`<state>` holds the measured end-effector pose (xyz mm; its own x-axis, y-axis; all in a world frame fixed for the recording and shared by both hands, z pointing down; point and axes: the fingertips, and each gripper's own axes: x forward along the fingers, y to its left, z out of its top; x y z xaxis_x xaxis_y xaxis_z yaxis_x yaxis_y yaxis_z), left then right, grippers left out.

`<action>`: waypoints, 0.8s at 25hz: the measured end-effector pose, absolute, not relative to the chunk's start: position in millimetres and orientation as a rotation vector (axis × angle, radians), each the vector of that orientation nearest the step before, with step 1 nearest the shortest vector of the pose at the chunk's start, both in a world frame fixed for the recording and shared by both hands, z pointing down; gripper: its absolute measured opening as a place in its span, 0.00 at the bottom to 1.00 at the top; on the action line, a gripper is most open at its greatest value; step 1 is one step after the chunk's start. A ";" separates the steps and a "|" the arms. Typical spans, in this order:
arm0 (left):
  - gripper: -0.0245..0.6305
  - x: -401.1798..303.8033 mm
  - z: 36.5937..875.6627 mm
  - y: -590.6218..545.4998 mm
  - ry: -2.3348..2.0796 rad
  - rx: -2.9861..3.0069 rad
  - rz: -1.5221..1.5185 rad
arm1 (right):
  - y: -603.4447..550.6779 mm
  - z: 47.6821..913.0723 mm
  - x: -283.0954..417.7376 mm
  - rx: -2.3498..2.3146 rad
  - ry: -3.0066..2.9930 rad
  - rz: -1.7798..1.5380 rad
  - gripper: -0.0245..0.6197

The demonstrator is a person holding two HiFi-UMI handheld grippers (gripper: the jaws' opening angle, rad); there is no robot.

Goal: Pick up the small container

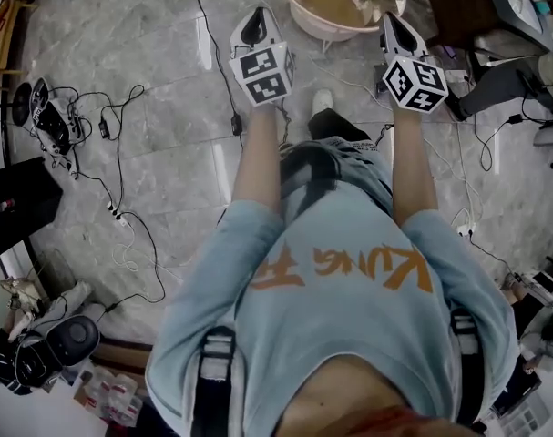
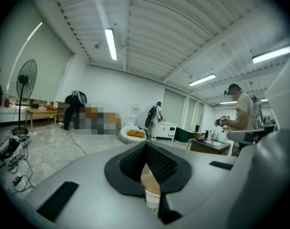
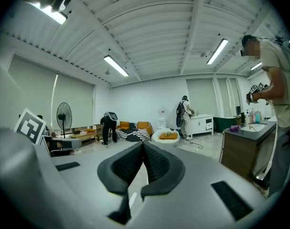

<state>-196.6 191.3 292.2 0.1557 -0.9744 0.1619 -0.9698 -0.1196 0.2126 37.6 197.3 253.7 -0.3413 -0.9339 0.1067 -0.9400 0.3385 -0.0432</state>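
In the head view my left gripper (image 1: pixel 255 27) and right gripper (image 1: pixel 396 27) are held out ahead of my body, level, over the grey marble floor. Both pairs of jaws meet at their tips. In the left gripper view the left gripper (image 2: pixel 145 145) is shut; a small white-rimmed, tan-topped cup shape (image 2: pixel 152 189) shows through the slit below the tips, and I cannot tell whether it is held. The right gripper (image 3: pixel 143 143) is shut with only floor showing through its slit.
A round white-rimmed tub (image 1: pixel 305 16) with a tan inside and pink flowers stands just ahead, between the grippers. Cables and a power strip (image 1: pixel 117 214) trail over the floor at left. A dark counter (image 3: pixel 240 149) stands at right, with people beyond.
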 end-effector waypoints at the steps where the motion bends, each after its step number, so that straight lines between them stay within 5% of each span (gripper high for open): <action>1: 0.07 -199.4 290.2 187.7 -1.890 2.165 -0.042 | 193.6 250.5 34.3 1.753 -2.524 0.127 0.05; 20: 0.07 -140.1 262.9 78.0 -1.795 2.400 0.010 | 74.9 235.7 51.9 1.809 -2.656 0.153 0.05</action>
<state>-140.1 78.0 262.9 0.2862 -0.9537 0.0919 -0.9547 -0.2758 0.1115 51.9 74.9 235.7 -0.3659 -0.9306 -0.0092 -0.9234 0.3643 -0.1207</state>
